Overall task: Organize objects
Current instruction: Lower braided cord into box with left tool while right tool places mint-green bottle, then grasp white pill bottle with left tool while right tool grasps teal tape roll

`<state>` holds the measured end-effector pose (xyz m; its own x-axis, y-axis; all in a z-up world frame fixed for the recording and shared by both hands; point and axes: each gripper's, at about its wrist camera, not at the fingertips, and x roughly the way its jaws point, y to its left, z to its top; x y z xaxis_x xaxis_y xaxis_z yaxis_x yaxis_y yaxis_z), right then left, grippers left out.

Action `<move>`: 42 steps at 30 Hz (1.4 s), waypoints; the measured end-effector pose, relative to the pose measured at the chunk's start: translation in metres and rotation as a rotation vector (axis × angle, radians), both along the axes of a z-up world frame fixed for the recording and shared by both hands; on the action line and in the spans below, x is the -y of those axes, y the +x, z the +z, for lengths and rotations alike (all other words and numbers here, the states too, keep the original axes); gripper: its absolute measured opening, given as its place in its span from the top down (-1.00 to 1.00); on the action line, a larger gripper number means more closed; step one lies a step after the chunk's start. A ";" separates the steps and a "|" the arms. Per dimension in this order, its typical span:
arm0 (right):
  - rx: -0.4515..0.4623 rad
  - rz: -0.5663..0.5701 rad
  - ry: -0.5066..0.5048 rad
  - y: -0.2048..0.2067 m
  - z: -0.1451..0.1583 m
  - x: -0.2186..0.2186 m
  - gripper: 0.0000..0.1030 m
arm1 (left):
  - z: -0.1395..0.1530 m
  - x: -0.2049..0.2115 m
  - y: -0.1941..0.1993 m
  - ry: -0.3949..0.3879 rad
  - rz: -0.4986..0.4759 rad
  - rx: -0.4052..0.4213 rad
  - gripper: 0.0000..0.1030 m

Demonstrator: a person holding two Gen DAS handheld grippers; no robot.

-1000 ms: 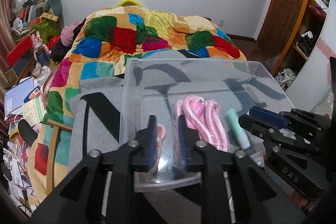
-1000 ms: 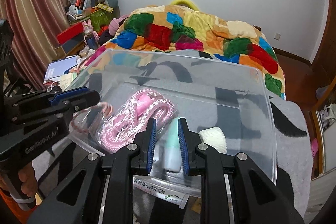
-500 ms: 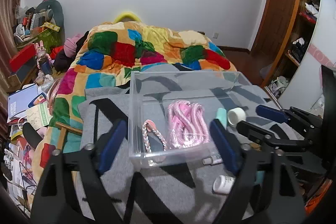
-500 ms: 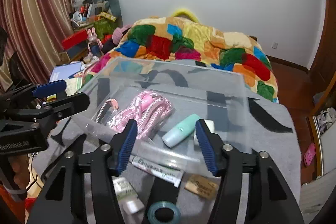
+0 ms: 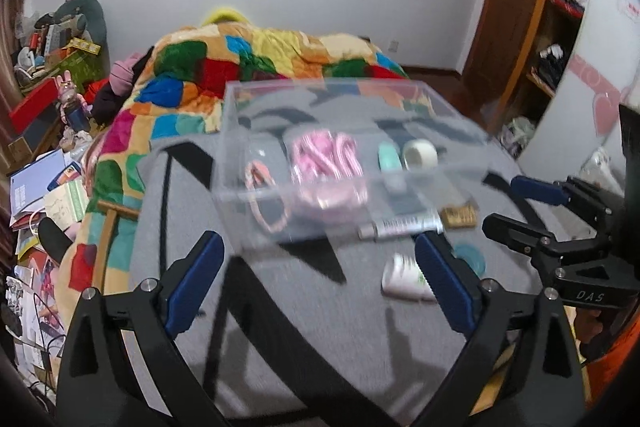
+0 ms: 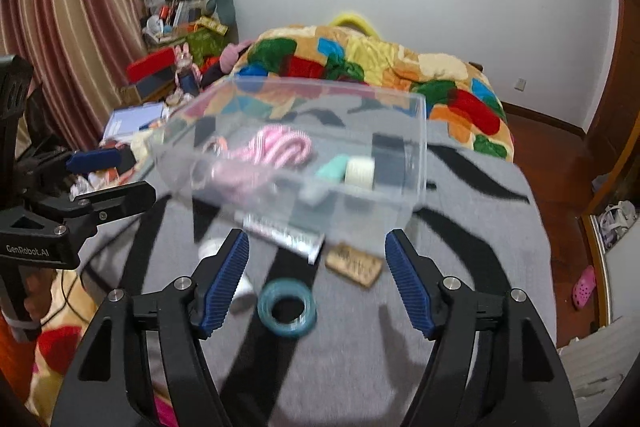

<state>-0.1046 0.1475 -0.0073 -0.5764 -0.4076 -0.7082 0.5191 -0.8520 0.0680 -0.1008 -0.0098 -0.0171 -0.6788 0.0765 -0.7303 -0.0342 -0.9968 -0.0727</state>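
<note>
Both tongs, left and right, are released and empty. The clear plastic box sits ahead; next, probably grasp the teal tape ring between the right tongs' fingers.

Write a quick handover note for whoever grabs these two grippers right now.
Left gripper open, holding nothing. Right gripper open, holding nothing.
In the clear box: pink rope, small braided cord, mint bottle, white tape roll.
Outside it on the grey blanket: tube, brown card, teal tape ring, small white bottle.
Left to do: put those four into the box.
</note>
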 end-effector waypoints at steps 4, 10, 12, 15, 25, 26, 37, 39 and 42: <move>0.037 0.030 0.018 0.009 -0.017 0.002 -0.31 | -0.017 -0.011 0.008 -0.023 -0.025 0.040 -0.89; 0.102 0.042 0.010 0.009 -0.042 0.007 -0.29 | -0.034 -0.021 0.017 -0.025 -0.060 0.083 -0.89; 0.116 0.040 0.005 0.008 -0.047 0.006 -0.13 | -0.039 -0.026 0.017 -0.024 -0.072 0.094 -0.89; 0.138 0.049 -0.001 0.007 -0.053 0.005 0.24 | -0.044 -0.032 0.015 -0.002 -0.094 0.110 -0.89; 0.098 -0.005 -0.019 0.014 -0.045 -0.014 0.31 | -0.053 -0.059 -0.006 0.008 -0.136 0.102 -0.84; 0.099 -0.011 -0.024 0.013 -0.044 -0.017 0.31 | -0.053 -0.061 -0.008 0.009 -0.139 0.099 -0.64; 0.073 -0.032 -0.065 0.011 -0.031 -0.023 0.31 | -0.047 -0.054 -0.008 0.029 -0.134 0.058 0.00; 0.064 -0.032 -0.081 0.010 -0.025 -0.022 0.31 | -0.038 -0.050 -0.006 0.026 -0.121 0.032 0.00; 0.041 -0.027 -0.112 0.007 -0.014 -0.017 0.31 | -0.022 -0.041 -0.004 0.037 -0.099 -0.008 0.00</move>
<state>-0.0976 0.1646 -0.0209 -0.5597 -0.4702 -0.6824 0.4908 -0.8516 0.1842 -0.1044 0.0307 -0.0394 -0.6721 0.1703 -0.7206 -0.1333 -0.9851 -0.1084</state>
